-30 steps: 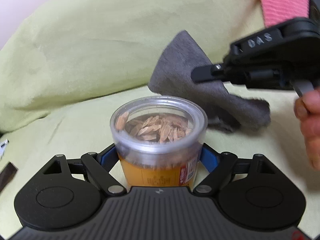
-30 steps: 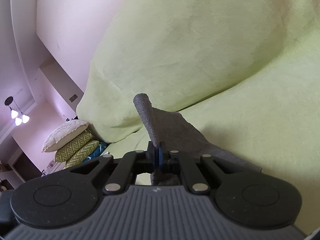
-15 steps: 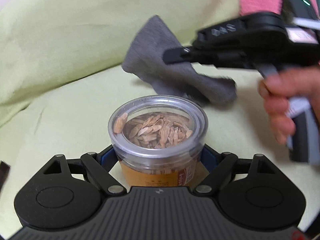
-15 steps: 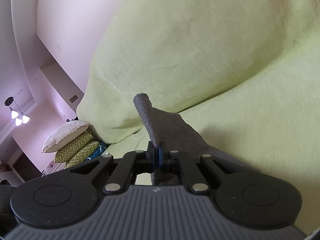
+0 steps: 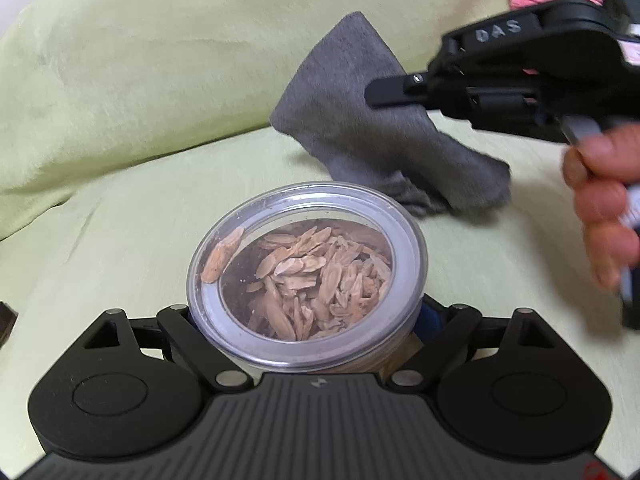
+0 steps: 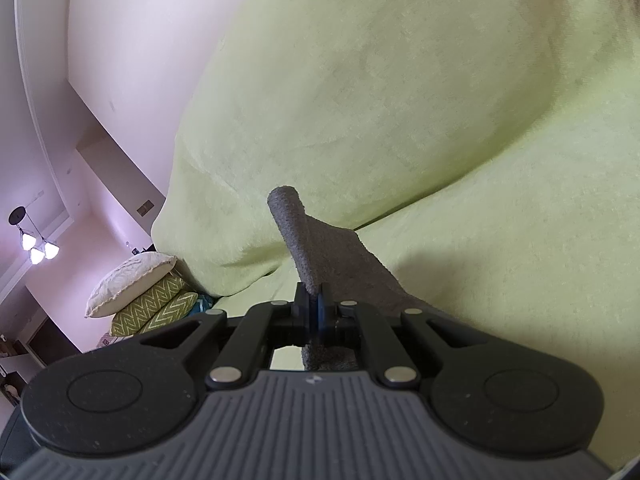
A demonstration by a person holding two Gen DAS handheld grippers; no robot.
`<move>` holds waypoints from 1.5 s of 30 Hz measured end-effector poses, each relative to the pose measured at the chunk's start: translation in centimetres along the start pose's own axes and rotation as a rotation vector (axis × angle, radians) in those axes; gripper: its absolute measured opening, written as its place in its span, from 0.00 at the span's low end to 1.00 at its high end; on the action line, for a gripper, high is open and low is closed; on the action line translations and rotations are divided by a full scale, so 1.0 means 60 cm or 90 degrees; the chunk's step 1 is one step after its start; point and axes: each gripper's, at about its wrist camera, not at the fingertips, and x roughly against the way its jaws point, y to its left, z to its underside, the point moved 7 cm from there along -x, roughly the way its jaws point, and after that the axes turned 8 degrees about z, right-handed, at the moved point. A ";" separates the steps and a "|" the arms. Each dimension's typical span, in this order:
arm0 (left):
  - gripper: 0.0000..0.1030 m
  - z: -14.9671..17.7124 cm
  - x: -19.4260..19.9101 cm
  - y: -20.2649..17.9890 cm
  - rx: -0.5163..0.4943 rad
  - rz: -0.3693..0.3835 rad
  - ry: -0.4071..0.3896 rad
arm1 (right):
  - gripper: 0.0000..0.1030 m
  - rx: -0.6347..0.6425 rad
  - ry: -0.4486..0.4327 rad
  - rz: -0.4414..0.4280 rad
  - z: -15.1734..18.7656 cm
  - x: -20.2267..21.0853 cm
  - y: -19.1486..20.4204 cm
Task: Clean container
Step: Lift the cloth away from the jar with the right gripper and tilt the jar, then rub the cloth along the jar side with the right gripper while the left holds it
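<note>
The left gripper (image 5: 308, 316) clamps its jaws on the sides of a clear-lidded plastic jar (image 5: 307, 292) of pale slivered nuts, holding it above the yellow-green sofa cushion (image 5: 120, 216) with its lid turned up, probably so that the top is steadied and exposed for wiping. Beyond the jar and to its right, apart from it, the right gripper (image 6: 314, 308) has its jaws pinched fully together on a fold of grey cloth (image 5: 372, 120). The rest trails down towards the cushion, apparently ready to be brought over the lid.
</note>
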 end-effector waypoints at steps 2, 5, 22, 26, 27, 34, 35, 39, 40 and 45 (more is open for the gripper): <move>0.88 0.010 0.012 -0.002 0.002 0.006 0.003 | 0.03 0.001 0.000 -0.001 0.002 0.001 0.001; 0.88 0.019 0.019 -0.003 0.003 0.015 0.003 | 0.03 0.000 0.002 0.000 0.003 0.000 0.000; 0.80 0.028 0.113 0.016 0.035 0.047 -0.080 | 0.03 0.005 0.003 0.003 0.006 -0.005 0.006; 0.79 0.001 0.100 0.007 0.025 0.038 -0.086 | 0.03 -0.009 -0.009 0.003 -0.003 0.000 -0.001; 0.79 -0.010 0.096 0.006 0.025 0.035 -0.085 | 0.03 -0.014 -0.010 0.002 -0.004 0.002 -0.003; 0.79 -0.072 0.034 -0.016 -0.002 -0.007 -0.089 | 0.03 -0.034 -0.017 -0.008 -0.012 0.015 -0.015; 0.79 -0.079 0.021 -0.019 -0.006 -0.015 -0.092 | 0.02 -0.036 -0.019 -0.009 -0.015 0.016 -0.017; 0.79 -0.088 -0.032 -0.032 -0.027 -0.029 -0.084 | 0.02 -0.044 -0.022 -0.012 -0.021 0.019 -0.027; 0.79 -0.087 -0.037 -0.036 -0.035 -0.036 -0.083 | 0.02 -0.046 -0.022 -0.012 -0.022 0.019 -0.028; 0.82 -0.078 -0.030 -0.034 -0.037 -0.062 -0.097 | 0.03 -0.041 -0.020 -0.014 -0.020 0.019 -0.028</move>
